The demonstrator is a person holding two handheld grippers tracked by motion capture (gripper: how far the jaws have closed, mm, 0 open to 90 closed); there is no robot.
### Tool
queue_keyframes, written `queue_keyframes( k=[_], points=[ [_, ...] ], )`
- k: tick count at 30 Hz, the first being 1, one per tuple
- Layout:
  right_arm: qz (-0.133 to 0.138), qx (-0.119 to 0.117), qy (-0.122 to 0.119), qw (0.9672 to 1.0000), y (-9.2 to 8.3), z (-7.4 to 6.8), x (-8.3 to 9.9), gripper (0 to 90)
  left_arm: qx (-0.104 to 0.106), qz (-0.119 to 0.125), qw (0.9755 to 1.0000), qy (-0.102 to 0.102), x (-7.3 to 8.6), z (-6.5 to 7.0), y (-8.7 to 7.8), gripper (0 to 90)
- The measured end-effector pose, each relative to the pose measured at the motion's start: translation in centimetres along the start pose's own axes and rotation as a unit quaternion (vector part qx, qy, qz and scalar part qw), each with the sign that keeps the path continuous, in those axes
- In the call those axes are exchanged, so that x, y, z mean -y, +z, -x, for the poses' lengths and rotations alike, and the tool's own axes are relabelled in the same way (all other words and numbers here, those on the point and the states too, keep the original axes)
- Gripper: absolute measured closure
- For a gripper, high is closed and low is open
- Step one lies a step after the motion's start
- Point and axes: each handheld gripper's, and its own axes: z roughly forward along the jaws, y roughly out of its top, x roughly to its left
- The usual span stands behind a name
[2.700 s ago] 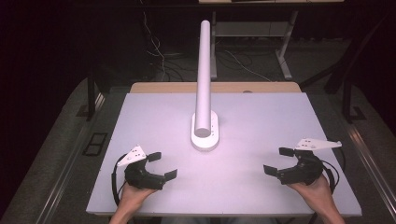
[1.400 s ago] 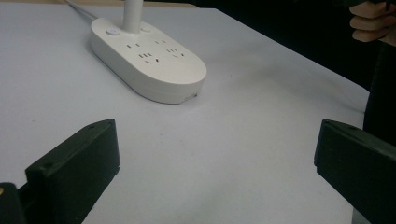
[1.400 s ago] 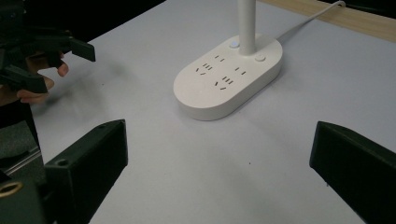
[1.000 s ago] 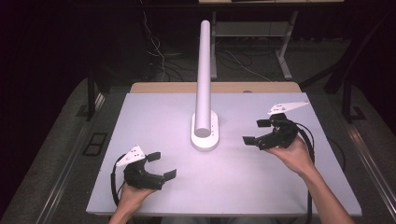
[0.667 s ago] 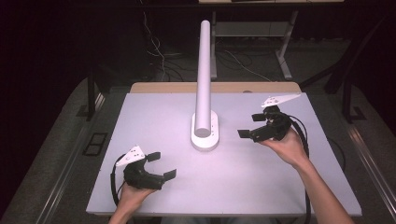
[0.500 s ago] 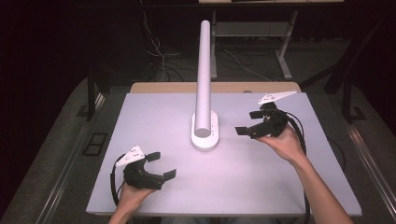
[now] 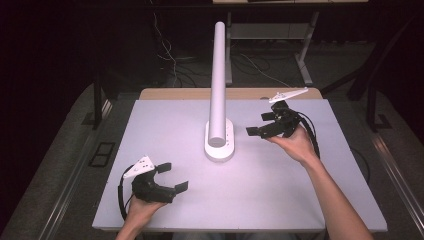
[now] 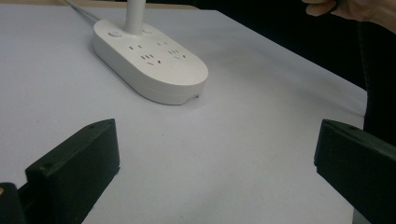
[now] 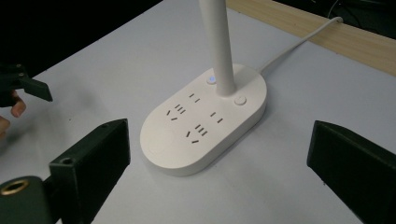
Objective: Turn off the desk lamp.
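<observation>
Plastic, smooth and white: one oval power strip base (image 9: pixel 203 126) sits on the matte pale table (image 7: pixel 150 125), with a round white post (image 7: pixel 218 75) rising straight up from its far end. Between the right gripper (image 7: pixel 265 123) jaws, just ahead of them, the base shows four socket groups, two round buttons flanking the post, and one of those glows faint blue. A single white cord (image 9: pixel 299 44) runs off the base toward the wooden strip (image 9: pixel 327 37) at the table's back edge.

Right hand (image 7: pixel 295 145) is lifted off the table with the forearm stretched forward, gripper angled toward the base; its two blocky black jaws are spread wide, nothing between them. Left gripper (image 7: pixel 170 176) is low at the near side, held in the left hand (image 7: pixel 140 210), jaws likewise wide apart and empty, the base well ahead of them and toward the left jaw. Two grippers, one base, one post.
</observation>
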Motion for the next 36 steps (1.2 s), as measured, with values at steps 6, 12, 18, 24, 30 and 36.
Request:
queue_keyframes(
  k=[6, 12, 18, 24, 30, 36],
  points=[
    [-0.006, 0.001, 0.004, 1.0, 1.4, 0.4, -0.6, 6.0, 0.0, 0.0, 1.0, 0.0, 0.0, 0.0, 0.0, 0.0],
    [-0.007, -0.006, 0.003, 1.0, 2.7, 0.5, -1.3, 14.8, 0.001, 0.0, 1.0, 0.001, 0.0, -0.1, -0.1, 0.0],
    [-0.011, -0.014, 0.007, 0.9998, 4.3, 0.9, -1.9, 23.9, 0.001, 0.002, 1.0, 0.0, 0.0, -0.1, -0.2, 0.0],
    [-0.008, -0.021, 0.014, 0.9997, 5.4, 1.3, -2.3, 33.5, 0.0, 0.003, 1.0, 0.002, -0.1, -0.2, -0.3, 0.0],
    [-0.006, -0.019, 0.02, 0.9996, 6.4, 1.8, -2.6, 41.8, -0.001, 0.004, 1.0, 0.001, -0.1, -0.2, -0.4, 0.0],
    [-0.001, -0.018, 0.025, 0.9995, 7.5, 2.3, -2.5, 50.4, -0.002, 0.006, 1.0, 0.001, -0.1, -0.3, -0.5, 0.0]
  ],
)
